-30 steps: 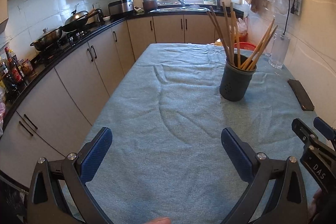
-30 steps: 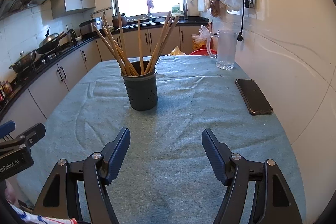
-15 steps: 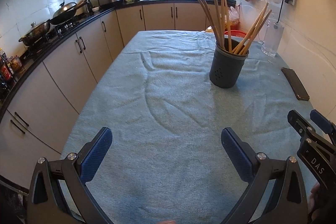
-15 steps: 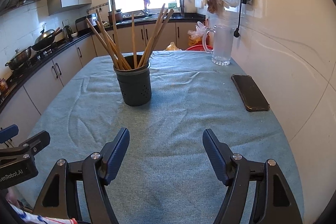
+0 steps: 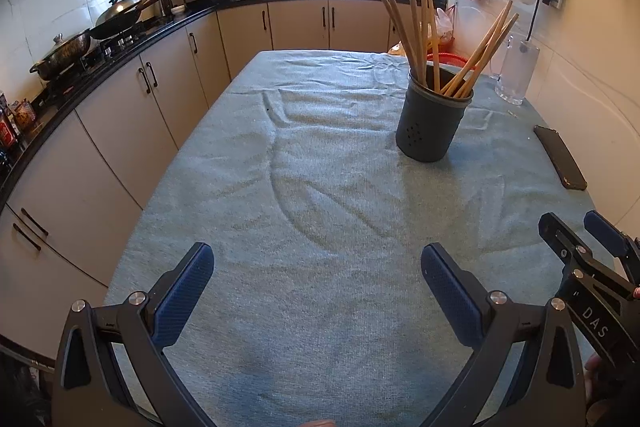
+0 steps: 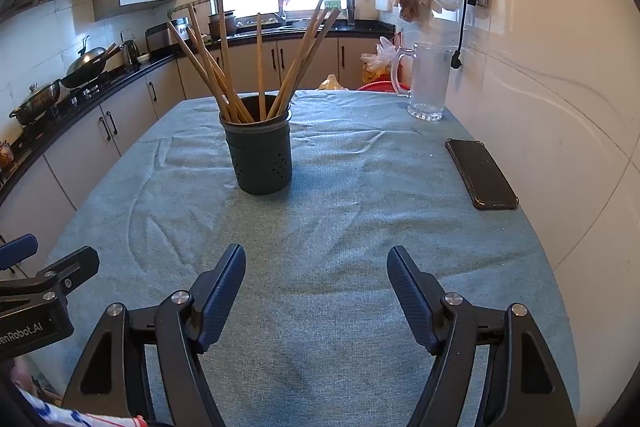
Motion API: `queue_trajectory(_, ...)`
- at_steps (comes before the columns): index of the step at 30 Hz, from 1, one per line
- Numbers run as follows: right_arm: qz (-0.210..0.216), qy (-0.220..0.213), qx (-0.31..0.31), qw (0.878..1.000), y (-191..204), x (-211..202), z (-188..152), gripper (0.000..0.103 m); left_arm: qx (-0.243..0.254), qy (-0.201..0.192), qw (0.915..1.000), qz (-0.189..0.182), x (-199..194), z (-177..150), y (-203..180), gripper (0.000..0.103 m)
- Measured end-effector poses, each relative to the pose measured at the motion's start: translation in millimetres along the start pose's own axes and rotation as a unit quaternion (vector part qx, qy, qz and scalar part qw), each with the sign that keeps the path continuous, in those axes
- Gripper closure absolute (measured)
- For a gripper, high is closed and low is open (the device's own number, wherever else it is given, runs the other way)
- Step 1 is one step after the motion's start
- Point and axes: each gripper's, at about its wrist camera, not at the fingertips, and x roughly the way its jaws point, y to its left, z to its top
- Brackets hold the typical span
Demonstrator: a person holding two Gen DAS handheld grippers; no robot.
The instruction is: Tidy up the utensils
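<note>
Chopsticks (image 6: 256, 75) — the task's utensils — stand bundled in a dark perforated holder (image 6: 260, 157), fanned outward, some leaning left, some right, one near upright. The holder sits upright on the blue-green cloth (image 6: 340, 235) covering the table, toward its far half; in the left wrist view the same holder (image 5: 432, 125) appears right of centre, its chopsticks (image 5: 424, 35) rising above the rim. No loose utensil shows on the cloth in either view.

Beyond and to the right of the holder: a glass mug (image 6: 428, 83) at the far right corner, and a dark phone (image 6: 480, 173) lying flat along the right edge, well apart from the holder.

Left gripper (image 5: 316, 295): jaws spread wide, nothing between them, low over the near cloth. Right gripper (image 6: 316, 291): jaws likewise spread and empty, held beside the left one — each tool is visible at the edge of the other's view. Both are well short of the holder.

Step in hand, as judged: every visible chopstick is already housed, so the sorting appears complete or nearly so — the grippers hang idle at the near edge. Should any further move be wanted, it would call for reaching forward to the holder, closing on a single stick above the rim without toppling the holder.
</note>
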Motion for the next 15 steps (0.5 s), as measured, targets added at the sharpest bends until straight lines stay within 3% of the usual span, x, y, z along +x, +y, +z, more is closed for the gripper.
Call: queue_trajectory(15, 0.000, 0.004, -0.001, 1.000, 0.3, 5.5, -1.2, 0.025, -0.005, 0.008, 0.9999, -0.004, 6.5, -1.3, 1.8, 0.000)
